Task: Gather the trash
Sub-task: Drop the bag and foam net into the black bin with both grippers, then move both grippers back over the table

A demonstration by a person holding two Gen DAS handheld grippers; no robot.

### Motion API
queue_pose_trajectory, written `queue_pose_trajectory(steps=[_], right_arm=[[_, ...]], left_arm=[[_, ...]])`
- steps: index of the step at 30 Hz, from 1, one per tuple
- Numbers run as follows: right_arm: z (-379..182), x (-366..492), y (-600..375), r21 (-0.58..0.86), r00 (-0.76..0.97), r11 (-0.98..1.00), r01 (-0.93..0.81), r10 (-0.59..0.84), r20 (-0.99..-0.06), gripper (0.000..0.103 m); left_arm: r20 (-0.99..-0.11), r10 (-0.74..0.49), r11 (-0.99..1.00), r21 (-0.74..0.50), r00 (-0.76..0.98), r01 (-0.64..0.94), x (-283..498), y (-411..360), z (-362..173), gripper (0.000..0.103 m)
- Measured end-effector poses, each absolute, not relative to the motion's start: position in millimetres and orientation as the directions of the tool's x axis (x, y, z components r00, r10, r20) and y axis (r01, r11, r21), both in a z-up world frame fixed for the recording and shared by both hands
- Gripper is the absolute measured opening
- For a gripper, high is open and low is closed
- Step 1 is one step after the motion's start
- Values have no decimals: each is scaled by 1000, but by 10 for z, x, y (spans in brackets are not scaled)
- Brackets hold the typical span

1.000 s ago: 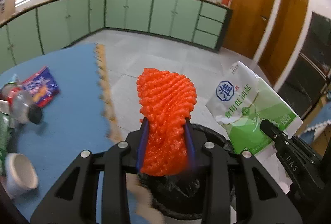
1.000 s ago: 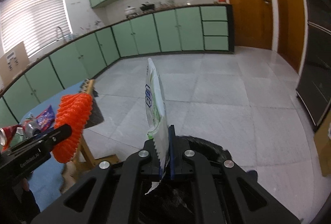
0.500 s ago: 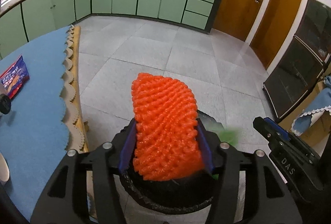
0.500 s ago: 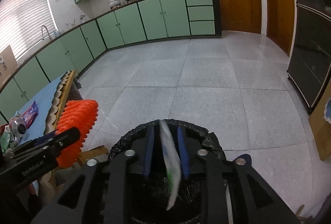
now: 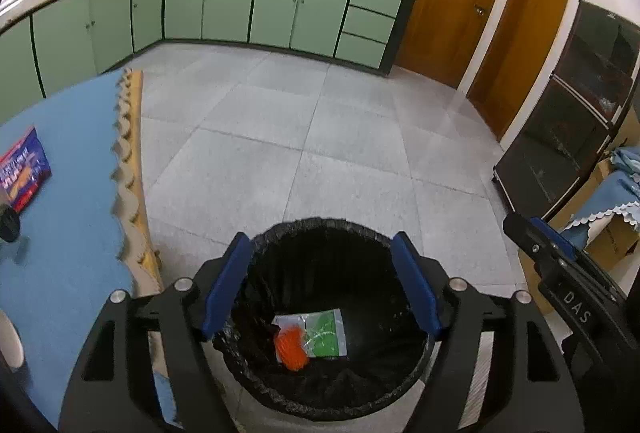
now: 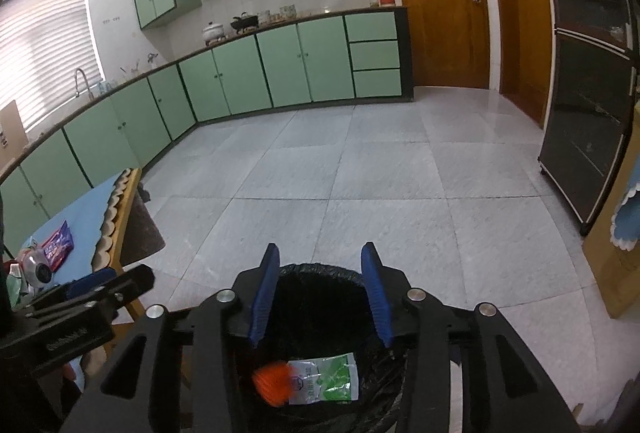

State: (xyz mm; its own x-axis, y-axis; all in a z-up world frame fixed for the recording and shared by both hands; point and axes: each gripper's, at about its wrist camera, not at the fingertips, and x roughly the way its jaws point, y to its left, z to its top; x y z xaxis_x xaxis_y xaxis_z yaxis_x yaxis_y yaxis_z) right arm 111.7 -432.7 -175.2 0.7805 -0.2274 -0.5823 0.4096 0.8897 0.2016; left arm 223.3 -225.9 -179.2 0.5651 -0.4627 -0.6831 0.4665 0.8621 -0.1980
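A bin with a black liner (image 5: 320, 229) (image 6: 320, 271) stands on the floor below both grippers. At its bottom lie the orange foam net (image 5: 294, 347) (image 6: 274, 383) and the green and white packet (image 5: 324, 333) (image 6: 328, 379). My left gripper (image 5: 320, 287) hangs over the bin mouth, jaws opening, nothing between them. My right gripper (image 6: 320, 291) is also over the bin, jaws opening and empty. The right gripper's body (image 5: 560, 289) shows at the right of the left wrist view, and the left gripper's body (image 6: 76, 313) at the left of the right wrist view.
A blue-covered table (image 5: 72, 193) (image 6: 88, 209) stands left of the bin, bearing a red and blue snack packet (image 5: 20, 169) (image 6: 58, 243), a crushed can (image 6: 36, 267) and a white cup (image 5: 10, 341). A dark cabinet (image 5: 568, 121) stands right; grey tiled floor ahead.
Both grippers opened over the bin. The orange foam net left my left gripper and the green packet left my right gripper; both now lie at the bin's bottom.
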Motion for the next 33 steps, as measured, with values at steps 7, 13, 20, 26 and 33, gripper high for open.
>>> queue_pose_trajectory(steps=[7, 13, 20, 26, 33], right_arm=[[-1610, 1059, -4236, 196, 803, 895, 400, -239, -546, 71], [-1343, 1041, -3876, 179, 854, 926, 332, -215, -474, 97], [-1169, 1175, -3316, 197, 899, 962, 190, -89, -430, 97], [-1112, 1273, -2636, 188, 920, 982, 34, 43, -390, 97], [-1047, 1377, -1691, 182, 917, 973, -140, 197, -346, 97]], left_arm=[[-610, -444, 886, -189, 657, 424, 2156, -1912, -1423, 82], [-550, -374, 923, -143, 746, 357, 1969, -1441, -1116, 88], [-472, -191, 980, -37, 861, 197, 1619, -640, -875, 89], [-410, -11, 1000, 12, 912, 17, 1292, 46, -761, 89], [-405, 165, 986, 47, 899, -160, 1058, 723, -813, 89]])
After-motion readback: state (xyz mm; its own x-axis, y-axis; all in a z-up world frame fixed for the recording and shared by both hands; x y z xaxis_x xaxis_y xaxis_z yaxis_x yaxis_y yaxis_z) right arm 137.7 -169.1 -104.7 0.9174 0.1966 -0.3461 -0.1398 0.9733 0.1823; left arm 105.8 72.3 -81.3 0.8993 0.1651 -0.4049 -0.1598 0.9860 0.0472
